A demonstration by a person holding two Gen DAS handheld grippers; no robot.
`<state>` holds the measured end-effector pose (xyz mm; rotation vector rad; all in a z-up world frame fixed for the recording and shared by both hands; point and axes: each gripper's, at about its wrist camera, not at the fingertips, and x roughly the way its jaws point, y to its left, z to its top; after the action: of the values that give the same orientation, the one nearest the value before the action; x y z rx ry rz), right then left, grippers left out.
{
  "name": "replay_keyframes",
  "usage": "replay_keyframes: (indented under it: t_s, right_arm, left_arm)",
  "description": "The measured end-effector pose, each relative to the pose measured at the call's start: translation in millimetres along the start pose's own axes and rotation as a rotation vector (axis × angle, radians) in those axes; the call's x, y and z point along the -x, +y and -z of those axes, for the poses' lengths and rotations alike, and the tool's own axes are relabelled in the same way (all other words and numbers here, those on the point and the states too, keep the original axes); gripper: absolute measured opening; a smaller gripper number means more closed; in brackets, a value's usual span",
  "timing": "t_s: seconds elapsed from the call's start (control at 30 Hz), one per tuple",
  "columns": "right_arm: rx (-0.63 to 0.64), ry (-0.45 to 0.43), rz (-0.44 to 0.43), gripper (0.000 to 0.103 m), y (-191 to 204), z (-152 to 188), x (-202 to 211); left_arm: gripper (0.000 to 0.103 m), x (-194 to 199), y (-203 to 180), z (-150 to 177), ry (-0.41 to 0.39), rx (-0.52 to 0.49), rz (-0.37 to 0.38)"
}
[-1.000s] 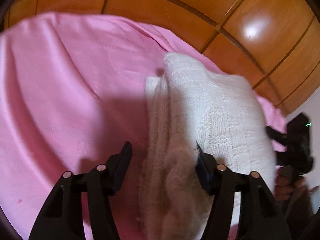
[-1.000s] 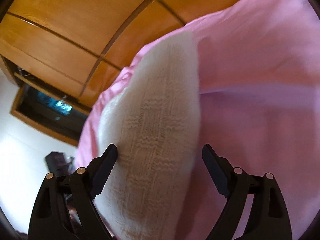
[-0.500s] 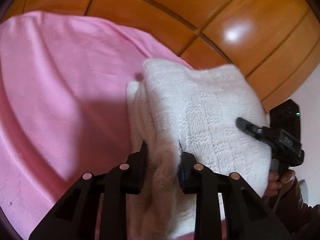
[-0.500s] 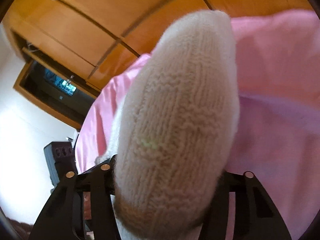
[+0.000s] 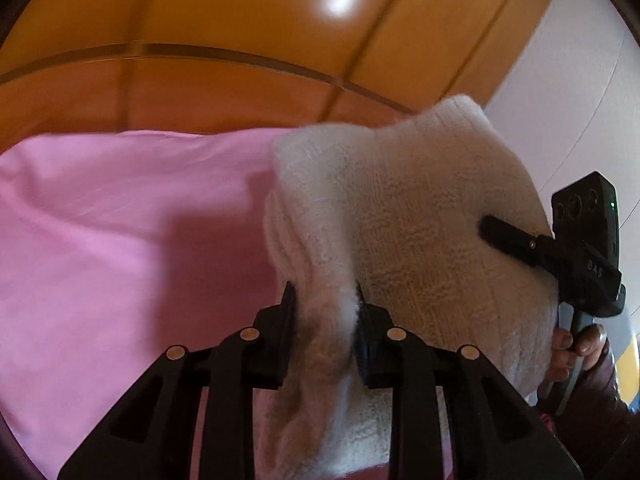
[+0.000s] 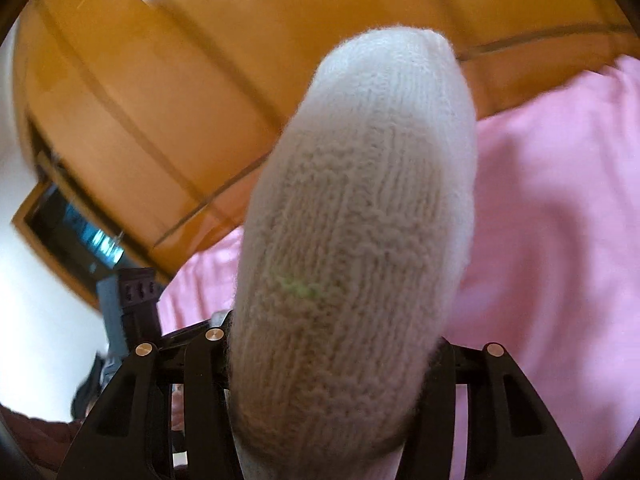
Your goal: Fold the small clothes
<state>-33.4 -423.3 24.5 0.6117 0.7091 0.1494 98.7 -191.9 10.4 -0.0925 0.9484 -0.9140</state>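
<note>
White knit garment bunched in both claws.

A: State of the left tongs?
B: Jaws drawn close, pinching a fold of the white knit garment.

A: And the right tongs?
B: Clamped on the garment's other edge; bare fingers wrap their handle, seen from the left wrist view.
</note>
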Motion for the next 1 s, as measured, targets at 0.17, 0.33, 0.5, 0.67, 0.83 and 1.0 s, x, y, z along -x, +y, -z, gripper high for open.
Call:
replay_keyframes:
  t_s: [0.17,0.33,0.5,0.67,0.83,1.0]
  right_arm:
    - [-0.138,0.043,0.198,0.055,-94,16,2]
    - [-0.263,0.026,0.223,0.081,-132,41,0]
    - [-0.165,-0.021,0.404,0.086,-101,30,22]
    - [0.026,-0.143,0.547,0.074,-38,14,43]
    - [0.167,0.012,0.747,0.058,-23,54,-26]
    - [0.160,-0.072,0.789,0.058,-18,63,-12]
  left_arm:
    - [0.025,-102,-38,-5,0.187,-0.079,-0.084]
    - [0.036,-120,-59,2,0.156,-0.128,-0.176]
    - [0.046,-90,-62,-4,0.056,-0.106,-0.206]
    - [0.047,-89,-60,-4,0.055,-0.169,-0.284]
    - [0.055,-107,-52,10,0.088,-0.169,-0.378]
    - [0.054,-85,-45,7,0.067,-0.109,-0.345]
